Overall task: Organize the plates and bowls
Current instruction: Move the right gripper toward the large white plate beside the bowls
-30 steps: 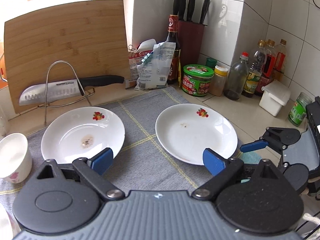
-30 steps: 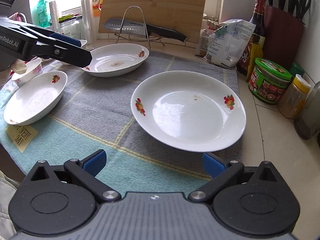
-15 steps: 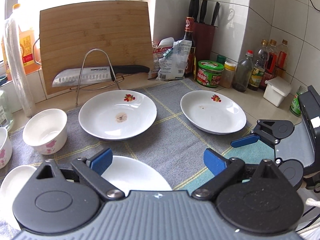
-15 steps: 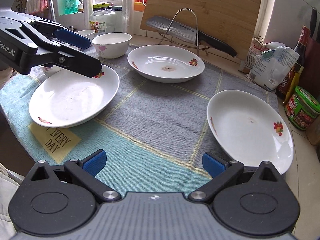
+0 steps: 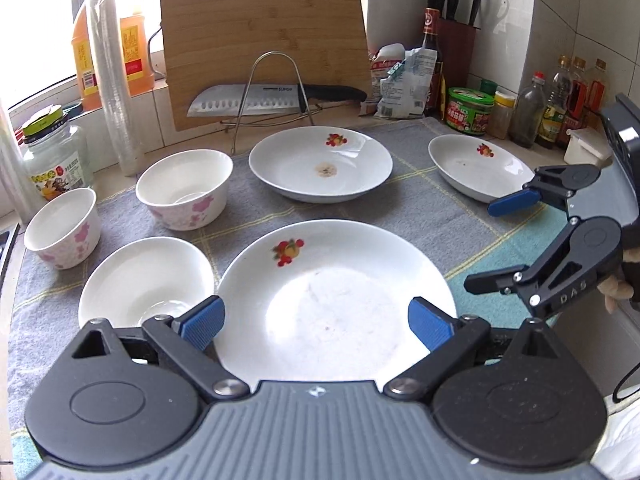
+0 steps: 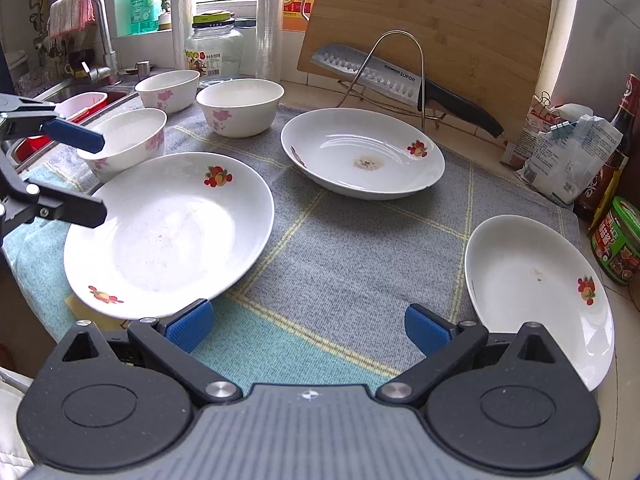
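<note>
Both tongs, left (image 5: 316, 322) and right (image 6: 306, 330), agape and empty over plate-crowded cloth (image 6: 360, 248), three bowls (image 5: 184, 188) and knife rack (image 5: 272, 88) behind.

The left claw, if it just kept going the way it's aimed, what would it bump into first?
Most likely the nearest white plate: the left claw, open and empty, points down at its middle, and nothing shows between them. How far above the plate it hangs is hard to judge.

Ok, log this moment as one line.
phase: approach | left gripper: open, over near plate | right gripper: open, empty | plates, bowls: unstacked
</note>
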A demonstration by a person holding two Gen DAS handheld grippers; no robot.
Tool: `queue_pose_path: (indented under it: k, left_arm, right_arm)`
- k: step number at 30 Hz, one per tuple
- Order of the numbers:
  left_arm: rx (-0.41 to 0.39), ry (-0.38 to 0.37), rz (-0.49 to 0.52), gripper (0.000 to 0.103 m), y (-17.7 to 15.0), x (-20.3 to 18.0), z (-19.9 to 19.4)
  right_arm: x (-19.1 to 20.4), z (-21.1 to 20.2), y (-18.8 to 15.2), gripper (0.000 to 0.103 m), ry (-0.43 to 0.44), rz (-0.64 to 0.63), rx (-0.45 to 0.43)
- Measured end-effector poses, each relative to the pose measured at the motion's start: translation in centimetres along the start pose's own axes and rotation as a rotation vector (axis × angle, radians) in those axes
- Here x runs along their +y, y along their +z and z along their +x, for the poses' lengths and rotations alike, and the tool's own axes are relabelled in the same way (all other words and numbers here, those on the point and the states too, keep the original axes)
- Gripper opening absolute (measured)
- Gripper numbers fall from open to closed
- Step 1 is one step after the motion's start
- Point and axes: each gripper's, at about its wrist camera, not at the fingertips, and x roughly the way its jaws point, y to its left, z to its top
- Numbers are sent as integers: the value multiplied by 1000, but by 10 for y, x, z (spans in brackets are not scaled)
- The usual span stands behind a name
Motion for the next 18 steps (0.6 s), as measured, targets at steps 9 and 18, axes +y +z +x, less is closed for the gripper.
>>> queue_pose_path:
  k: [9, 18]
  left_arm:
    - [71, 0, 4, 98, -37, 20, -10]
    - [123, -49, -5, 101, -54, 17, 6]
  right_arm:
    - [22, 19, 28, 103, 49, 18, 14]
    - [35, 55, 34, 103, 127, -8, 114]
